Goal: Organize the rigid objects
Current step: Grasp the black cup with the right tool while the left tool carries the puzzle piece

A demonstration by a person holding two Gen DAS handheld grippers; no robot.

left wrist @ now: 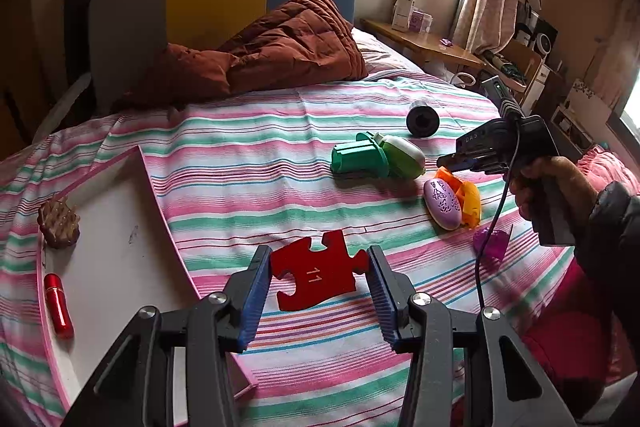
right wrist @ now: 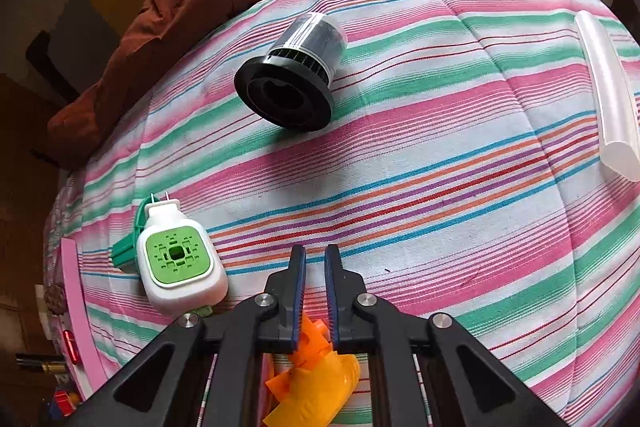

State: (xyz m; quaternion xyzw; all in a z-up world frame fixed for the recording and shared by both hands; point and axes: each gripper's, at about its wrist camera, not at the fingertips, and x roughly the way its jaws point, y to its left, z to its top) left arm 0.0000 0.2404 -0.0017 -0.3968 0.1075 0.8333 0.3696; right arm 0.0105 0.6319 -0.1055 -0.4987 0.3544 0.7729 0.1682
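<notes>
Left tongs (left wrist: 318, 291), low centre of the left wrist view: partly spread, pinching the red puzzle piece (left wrist: 316, 277) marked 11 by its side edges, over the striped bedspread (left wrist: 248, 163).

Right tongs (right wrist: 315, 255), low centre of the right wrist view: pressed nearly together, tips bare, an orange plastic toy (right wrist: 316, 375) caught further back between the pads. Seen too at right of the left wrist view, gripped by a hand (left wrist: 548, 187).

Only in the left wrist view: white tray (left wrist: 116, 267) at lower left with a brown brush (left wrist: 59, 225) and a red tube (left wrist: 58, 305); lilac oval case (left wrist: 442, 203) touching the orange toy; purple clear piece (left wrist: 490, 243) just below it.

Only in the right wrist view: white curved bar (right wrist: 610, 95) at right edge.

In both: black cylinder (right wrist: 290, 75), green-and-white plug-in device (right wrist: 178, 259), brown quilt (left wrist: 264, 51) at the bed's far end.
</notes>
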